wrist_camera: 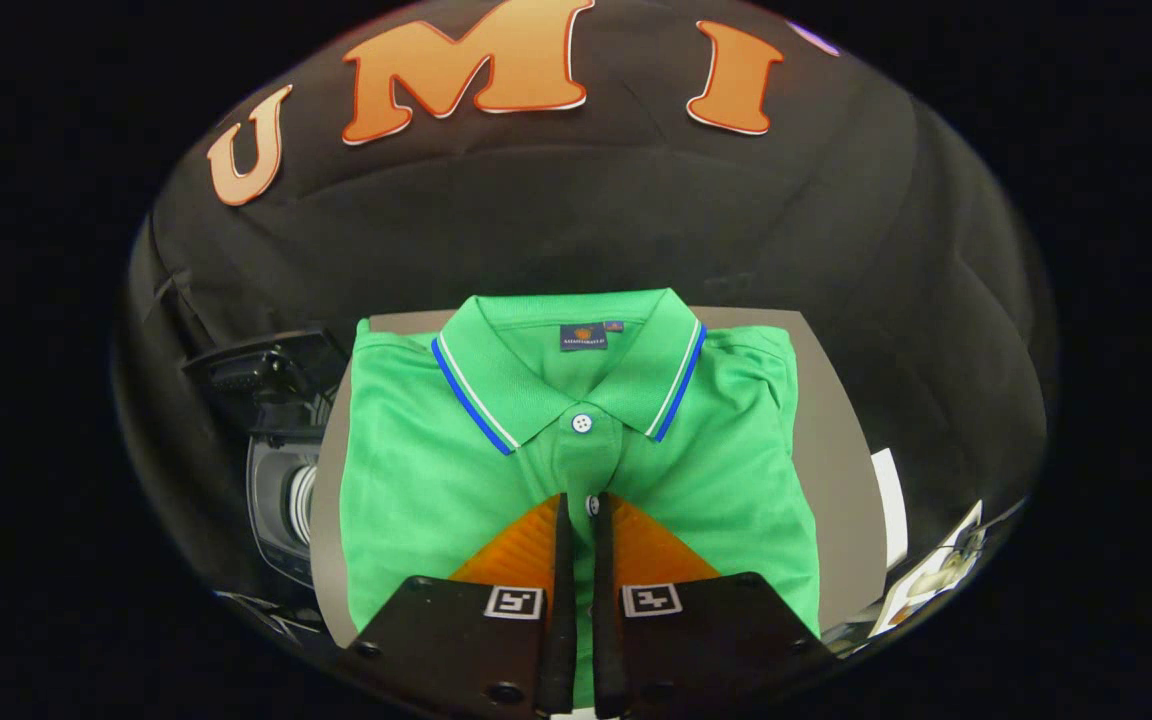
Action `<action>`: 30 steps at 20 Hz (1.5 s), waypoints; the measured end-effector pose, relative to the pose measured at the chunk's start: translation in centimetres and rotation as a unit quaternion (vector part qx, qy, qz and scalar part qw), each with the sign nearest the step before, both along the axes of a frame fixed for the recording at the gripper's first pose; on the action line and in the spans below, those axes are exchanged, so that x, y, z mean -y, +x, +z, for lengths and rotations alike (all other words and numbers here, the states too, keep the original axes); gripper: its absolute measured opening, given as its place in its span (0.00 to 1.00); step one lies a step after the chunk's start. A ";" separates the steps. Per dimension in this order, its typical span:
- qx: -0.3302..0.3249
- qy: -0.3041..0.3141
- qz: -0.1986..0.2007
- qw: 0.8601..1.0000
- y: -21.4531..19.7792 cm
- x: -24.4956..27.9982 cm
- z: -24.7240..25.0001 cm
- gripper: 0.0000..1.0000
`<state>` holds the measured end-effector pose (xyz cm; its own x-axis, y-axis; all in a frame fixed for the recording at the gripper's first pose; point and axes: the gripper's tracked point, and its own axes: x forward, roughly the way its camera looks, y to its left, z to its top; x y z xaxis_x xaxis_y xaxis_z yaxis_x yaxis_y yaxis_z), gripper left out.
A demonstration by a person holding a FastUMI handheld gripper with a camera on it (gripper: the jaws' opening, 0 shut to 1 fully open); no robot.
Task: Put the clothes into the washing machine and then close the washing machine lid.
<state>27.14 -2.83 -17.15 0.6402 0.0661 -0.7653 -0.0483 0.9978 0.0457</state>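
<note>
Claw (579,510) seemingly pinching folded shirt (576,440) placket.

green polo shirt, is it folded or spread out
Folded. The green polo shirt lies as a neat rectangle on the table, collar up, sleeves tucked out of sight. The tongs sit nearly closed over its placket.

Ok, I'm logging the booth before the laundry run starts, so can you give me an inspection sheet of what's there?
Surface: grey table top, mostly covered by the shirt.
Job's things: green polo shirt lying folded and flat, collar away from the gripper, buttoned; washing machine beside the table, to the shirt's left.
Clutter: white papers past the shirt's right side.
Gripper: gripper fingers close together over the shirt's placket; whether they pinch cloth cannot be told.
Cables: nothing seen.
Surroundings: black cloth wall behind.
</note>
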 end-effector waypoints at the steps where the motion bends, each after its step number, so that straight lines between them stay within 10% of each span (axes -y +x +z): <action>1: 0.018 0.009 -0.003 1.000 -0.1 0.0 0.4 0.16; 30: 0.335 0.091 0.035 0.937 -7.0 -4.1 23.2 0.08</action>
<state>20.18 1.29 6.03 0.9624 0.2154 -0.1653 -0.1912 0.9699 0.1506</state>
